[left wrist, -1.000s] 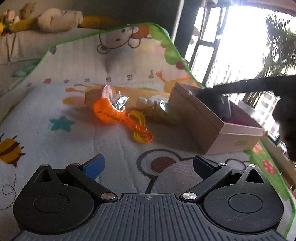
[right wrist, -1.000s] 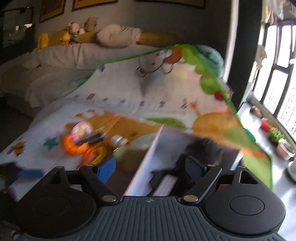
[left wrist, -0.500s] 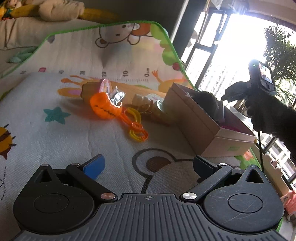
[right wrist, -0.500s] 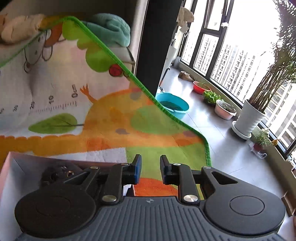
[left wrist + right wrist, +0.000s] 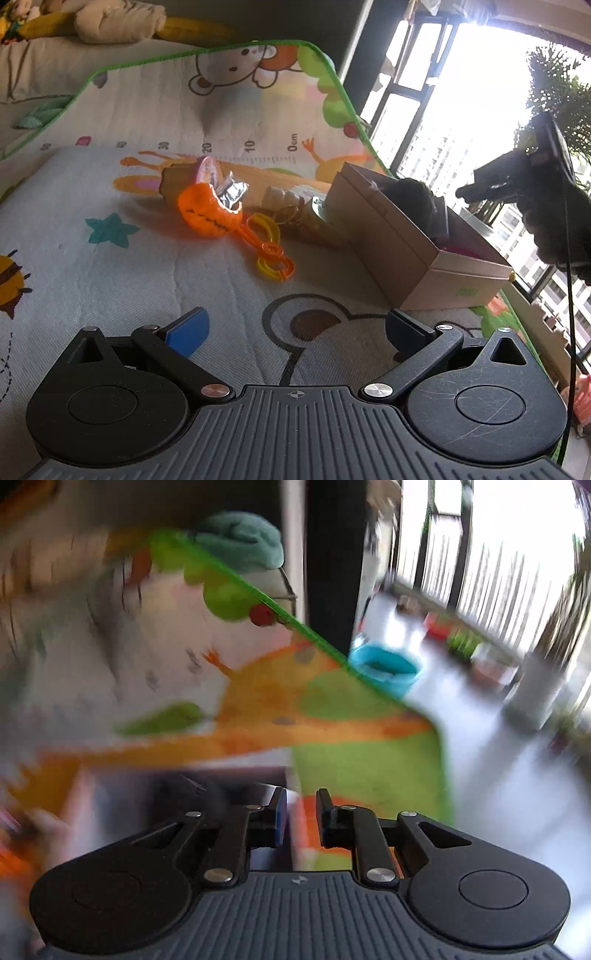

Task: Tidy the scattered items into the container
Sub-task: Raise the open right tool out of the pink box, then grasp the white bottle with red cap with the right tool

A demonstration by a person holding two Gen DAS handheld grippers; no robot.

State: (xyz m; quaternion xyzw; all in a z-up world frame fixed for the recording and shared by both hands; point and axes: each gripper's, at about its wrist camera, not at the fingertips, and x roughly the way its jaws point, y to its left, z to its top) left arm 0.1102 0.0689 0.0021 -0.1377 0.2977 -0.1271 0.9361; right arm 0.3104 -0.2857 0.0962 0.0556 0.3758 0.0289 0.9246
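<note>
In the left wrist view a cardboard box (image 5: 399, 254) sits open on the play mat (image 5: 147, 266) with dark items inside. Left of it lie an orange pumpkin-shaped scoop toy (image 5: 207, 212) with yellow handles (image 5: 271, 254), crumpled foil (image 5: 232, 190), a pink-topped brown item (image 5: 184, 179), a white bottle (image 5: 282, 195) and a gold item (image 5: 317, 225). My left gripper (image 5: 295, 328) is open and empty, low over the mat. My right gripper (image 5: 299, 819) is nearly shut with a narrow gap and holds nothing; it hangs in the air right of the box (image 5: 517, 184). The right wrist view is blurred.
The mat folds up against a sofa with plush toys (image 5: 110, 22) at the back. A window wall (image 5: 443, 129) and plants stand at the right. A blue basin (image 5: 384, 668) and a teal towel (image 5: 240, 542) show in the right wrist view.
My right gripper left the box, closed its fingers to a narrow gap and lifted away to the right; its view now swings fast. My left gripper stayed open and shifted slightly.
</note>
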